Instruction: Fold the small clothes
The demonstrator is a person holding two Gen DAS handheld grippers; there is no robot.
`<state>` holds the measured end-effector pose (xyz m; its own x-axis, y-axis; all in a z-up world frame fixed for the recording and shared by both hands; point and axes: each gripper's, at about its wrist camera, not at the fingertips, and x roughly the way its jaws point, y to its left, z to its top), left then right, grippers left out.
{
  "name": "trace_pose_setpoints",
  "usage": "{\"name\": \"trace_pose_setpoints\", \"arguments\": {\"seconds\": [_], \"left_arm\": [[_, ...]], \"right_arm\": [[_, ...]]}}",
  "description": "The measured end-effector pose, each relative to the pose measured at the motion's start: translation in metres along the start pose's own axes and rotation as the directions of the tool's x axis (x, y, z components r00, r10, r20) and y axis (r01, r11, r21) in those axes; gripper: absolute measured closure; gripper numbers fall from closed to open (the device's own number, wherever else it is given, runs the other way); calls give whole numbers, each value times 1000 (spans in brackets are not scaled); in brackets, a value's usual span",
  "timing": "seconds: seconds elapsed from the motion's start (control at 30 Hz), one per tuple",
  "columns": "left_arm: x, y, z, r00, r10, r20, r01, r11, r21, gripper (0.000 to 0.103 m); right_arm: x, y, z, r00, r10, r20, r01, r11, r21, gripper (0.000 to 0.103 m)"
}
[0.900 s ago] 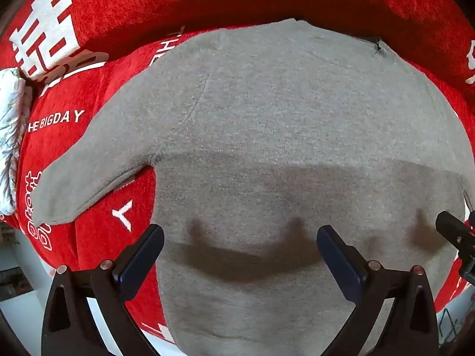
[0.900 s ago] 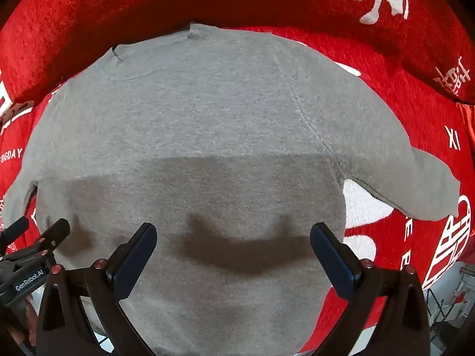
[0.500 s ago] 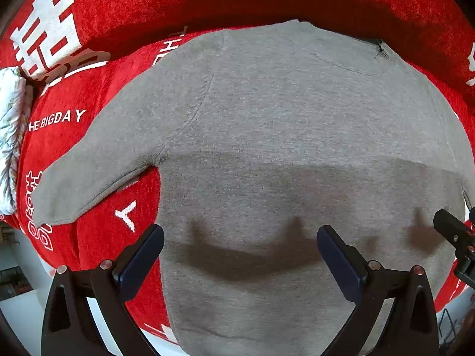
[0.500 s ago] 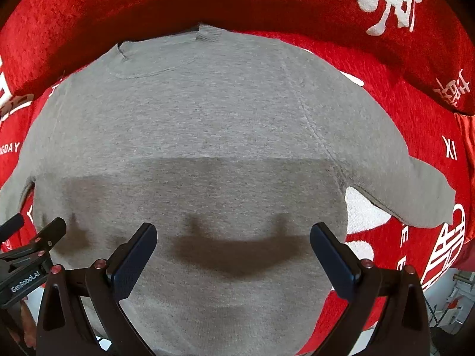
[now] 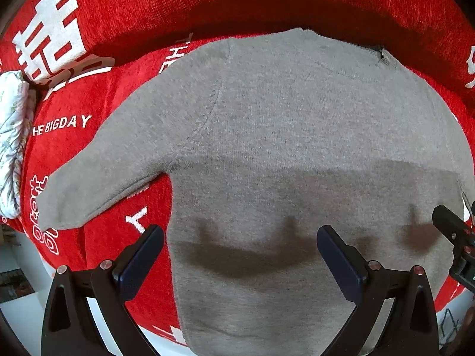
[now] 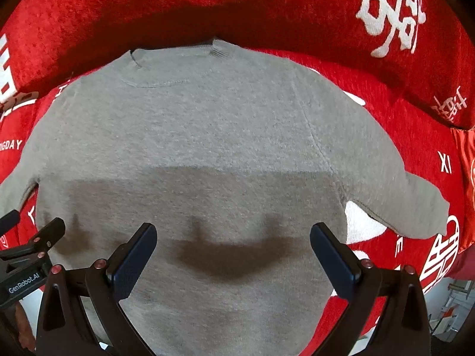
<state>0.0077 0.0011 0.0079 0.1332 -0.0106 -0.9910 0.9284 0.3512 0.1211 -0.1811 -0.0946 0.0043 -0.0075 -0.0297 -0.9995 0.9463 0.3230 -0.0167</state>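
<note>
Grey sweater [image 5: 297, 148]; patterned white cloth [image 5: 12, 148] only in left view

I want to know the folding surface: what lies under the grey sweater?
The grey sweater lies on a red cloth with white lettering that shows around it. Whatever print lies beneath the sweater's body is covered.
</note>
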Motion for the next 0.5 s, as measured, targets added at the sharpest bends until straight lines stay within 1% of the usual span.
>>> {"name": "trace_pose_setpoints", "arguments": {"seconds": [0.1, 0.2, 0.27, 0.33, 0.4, 0.5], "left_arm": [[-3, -4, 0, 1000, 0, 6, 0, 1000, 5, 0], [-4, -8, -1, 1000, -17, 3, 17, 1000, 10, 0], [-7, -11, -2, 1000, -11, 13, 11, 1000, 11, 0], [-7, -10, -3, 1000, -24, -12, 25, 1000, 14, 0], [-7, -10, -3, 1000, -13, -27, 14, 1000, 16, 0], [-7, -10, -3, 999, -16, -28, 16, 1000, 16, 0]], "right_arm": [[-1, 0, 1, 1000, 7, 2, -7, 1000, 4, 0], [-3, 2, 0, 1000, 6, 6, -6, 1000, 1, 0], [-3, 2, -1, 1000, 9, 6, -9, 1000, -3, 0], [-3, 2, 0, 1000, 13, 6, -13, 1000, -5, 0], [-3, 2, 0, 1000, 16, 5, -16, 1000, -3, 0], [-2, 2, 0, 1000, 21, 2, -21, 1000, -6, 0]]}}
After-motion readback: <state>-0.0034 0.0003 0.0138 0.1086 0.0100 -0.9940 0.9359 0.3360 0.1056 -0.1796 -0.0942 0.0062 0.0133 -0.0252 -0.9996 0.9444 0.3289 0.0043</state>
